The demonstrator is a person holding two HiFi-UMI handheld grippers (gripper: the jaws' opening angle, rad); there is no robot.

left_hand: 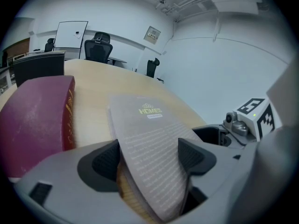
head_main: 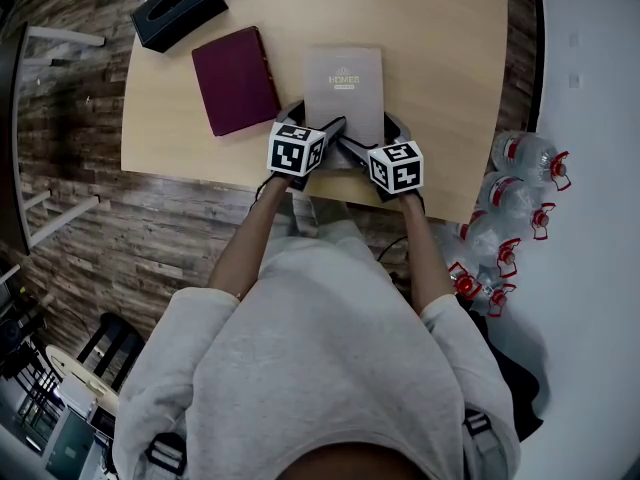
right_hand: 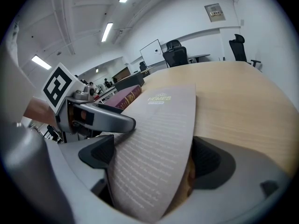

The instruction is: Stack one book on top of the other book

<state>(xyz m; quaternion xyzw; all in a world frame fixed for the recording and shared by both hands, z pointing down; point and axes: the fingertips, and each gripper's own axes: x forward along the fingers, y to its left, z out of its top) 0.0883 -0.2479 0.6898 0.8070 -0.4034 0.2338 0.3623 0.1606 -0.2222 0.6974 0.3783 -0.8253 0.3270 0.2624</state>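
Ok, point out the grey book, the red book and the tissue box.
grey book (head_main: 343,93), head view, cover middle.
red book (head_main: 236,80), head view, cover middle.
tissue box (head_main: 178,8), head view, top face.

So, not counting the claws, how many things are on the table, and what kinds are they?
Books: 2 (grey book, dark red book)
Tissue boxes: 1 (black tissue box)
Total: 3
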